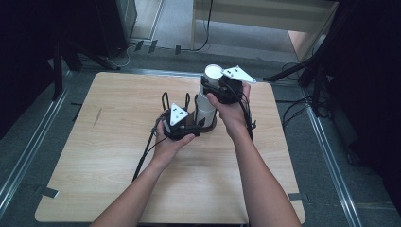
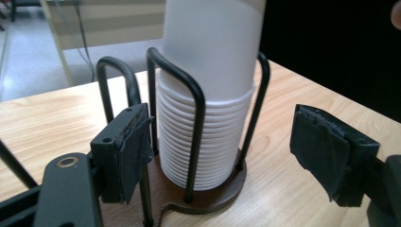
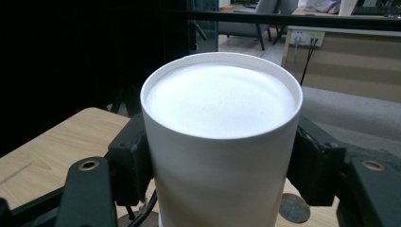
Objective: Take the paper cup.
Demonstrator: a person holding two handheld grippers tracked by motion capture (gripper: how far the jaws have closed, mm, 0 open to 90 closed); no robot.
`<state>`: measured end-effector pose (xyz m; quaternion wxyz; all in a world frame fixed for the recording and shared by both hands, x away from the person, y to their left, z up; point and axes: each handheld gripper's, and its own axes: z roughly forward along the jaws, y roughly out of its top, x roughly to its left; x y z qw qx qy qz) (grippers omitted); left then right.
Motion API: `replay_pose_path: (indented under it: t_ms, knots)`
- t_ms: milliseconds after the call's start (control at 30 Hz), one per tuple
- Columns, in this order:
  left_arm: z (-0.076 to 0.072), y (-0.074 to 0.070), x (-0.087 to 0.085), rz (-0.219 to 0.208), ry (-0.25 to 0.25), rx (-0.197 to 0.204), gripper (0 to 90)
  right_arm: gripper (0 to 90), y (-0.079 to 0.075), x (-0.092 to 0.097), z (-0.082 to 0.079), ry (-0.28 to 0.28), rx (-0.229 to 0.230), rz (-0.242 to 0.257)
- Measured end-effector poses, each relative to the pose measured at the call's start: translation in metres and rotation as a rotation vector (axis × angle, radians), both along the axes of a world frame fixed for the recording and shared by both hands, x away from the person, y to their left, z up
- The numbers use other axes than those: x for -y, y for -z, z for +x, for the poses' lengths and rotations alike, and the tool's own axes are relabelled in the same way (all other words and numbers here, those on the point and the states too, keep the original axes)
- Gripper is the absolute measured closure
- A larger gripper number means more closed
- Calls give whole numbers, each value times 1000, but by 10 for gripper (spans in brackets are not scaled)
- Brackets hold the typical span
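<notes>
Cups in wire holder, centre of pale wooden worktop (image 1: 108, 161).

Right gripper (image 3: 220, 163), upper centre of high view, jaws clamped on either side of top upside-down white paper cup (image 3: 220, 137), which sits over the stack of white paper cups (image 2: 203, 142). Stack stands in black wire rack on round brown base (image 2: 208, 196). Left gripper (image 2: 222, 151), low beside base, jaws parted partway, holding nothing; left pad just beside a rack wire, right pad clear.
</notes>
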<state>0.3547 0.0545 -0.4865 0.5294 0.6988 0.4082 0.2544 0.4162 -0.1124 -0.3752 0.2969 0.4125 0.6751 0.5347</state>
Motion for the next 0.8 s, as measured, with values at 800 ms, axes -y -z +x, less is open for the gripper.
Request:
replay_pose_path:
  t_ms: [800]
  knots:
    - [-6,-13,-3,-7,60,-13,2,328,-29,9,-29,-5,27,9]
